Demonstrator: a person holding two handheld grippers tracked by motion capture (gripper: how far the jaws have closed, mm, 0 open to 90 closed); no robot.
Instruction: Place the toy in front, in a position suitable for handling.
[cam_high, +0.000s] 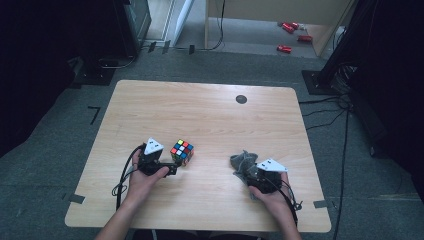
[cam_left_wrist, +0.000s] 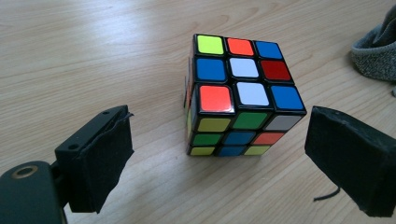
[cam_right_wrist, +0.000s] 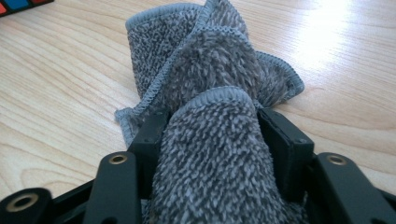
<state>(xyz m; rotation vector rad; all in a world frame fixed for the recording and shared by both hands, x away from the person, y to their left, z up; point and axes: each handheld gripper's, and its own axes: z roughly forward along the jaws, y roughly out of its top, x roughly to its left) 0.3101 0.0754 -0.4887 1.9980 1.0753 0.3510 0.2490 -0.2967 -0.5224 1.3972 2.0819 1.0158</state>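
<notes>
A scrambled Rubik's cube (cam_high: 182, 152) stands on the wooden table (cam_high: 200, 110), left of centre. My left gripper (cam_high: 170, 165) sits just before it, and in the left gripper view the cube (cam_left_wrist: 240, 98) rests a little beyond the open jaws of my left gripper (cam_left_wrist: 226, 161), touching neither pad. At the right a crumpled grey cloth (cam_high: 242, 162) lies on the table. My right gripper (cam_high: 252, 172) is at its near edge. In the right gripper view a thick fold of the cloth (cam_right_wrist: 205, 60) bulges up between the two jaws of my right gripper (cam_right_wrist: 212, 135), which press on it from both sides.
A small black round mark (cam_high: 241, 99) is on the table's far side. Beyond the table, red objects (cam_high: 292, 30) lie on the floor by a wooden frame. Cables (cam_high: 345, 130) run along the floor at the right, and dark equipment stands at both back corners.
</notes>
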